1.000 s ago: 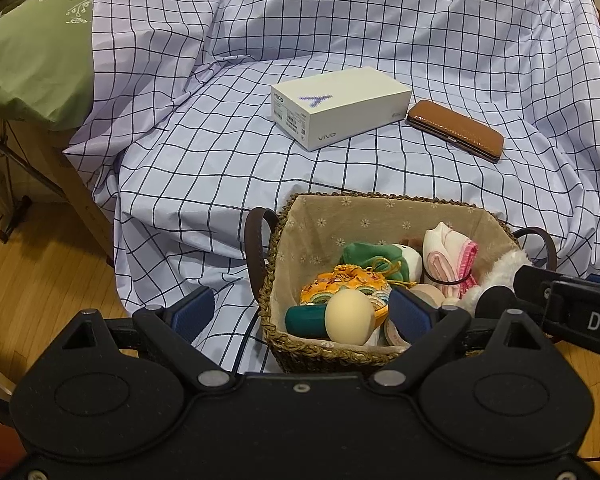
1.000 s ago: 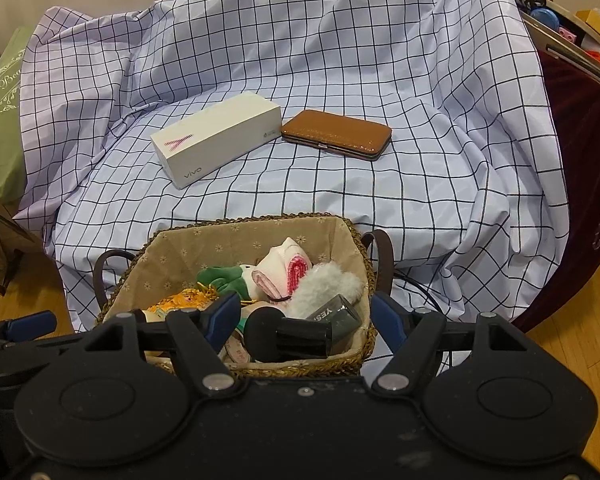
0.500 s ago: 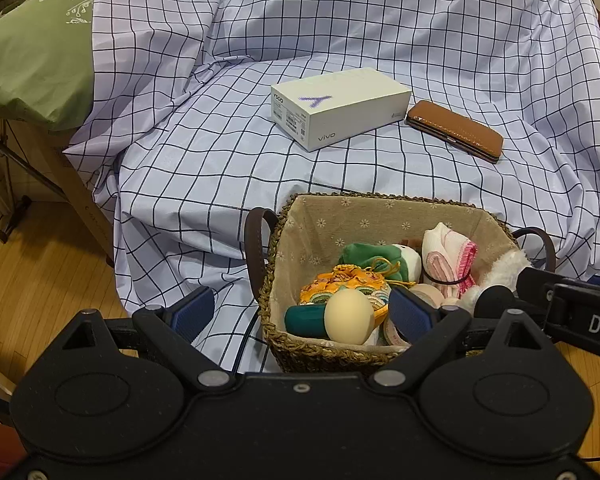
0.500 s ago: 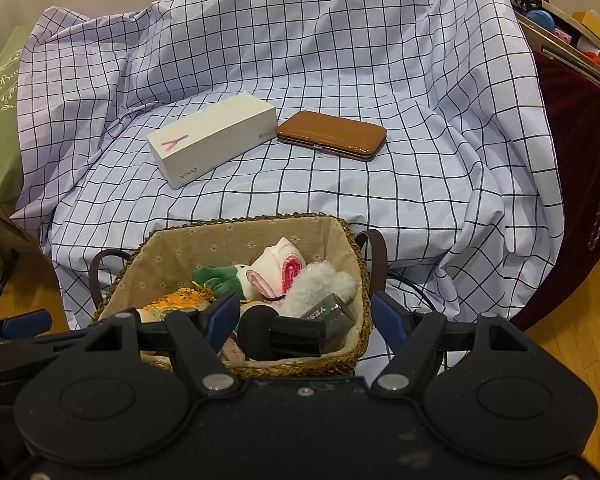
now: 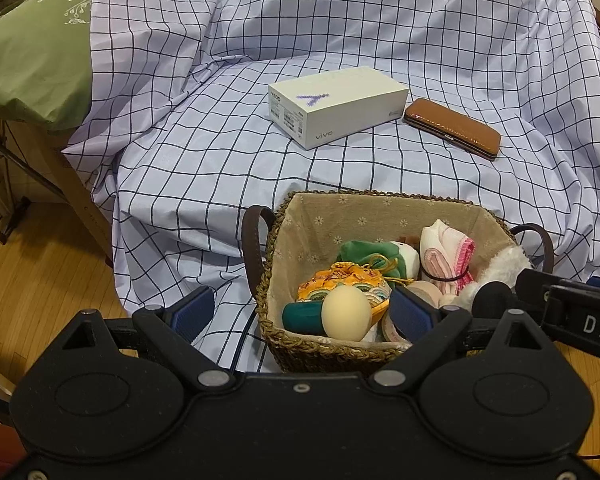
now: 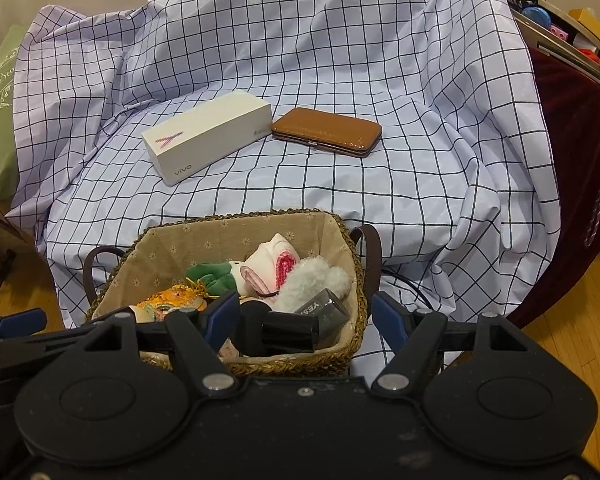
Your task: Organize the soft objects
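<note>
Sitting upright, woven basket (image 5: pixel 300 344), long axis left-right, soft items inside

A pale lilac sheet (image 5: pixel 228 152) is crossed by a black grid. The basket (image 5: pixel 284 344) is brown wicker, lined in beige daisy print. White box (image 5: pixel 336 104), tan case (image 5: pixel 452 128) and green pillow (image 5: pixel 32 64) are noted.

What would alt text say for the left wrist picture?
A woven basket of soft items, including a cream egg-shaped sponge and a rolled pink cloth, sits on a checked sheet before the open left gripper. Behind lie a white box and brown case.
</note>
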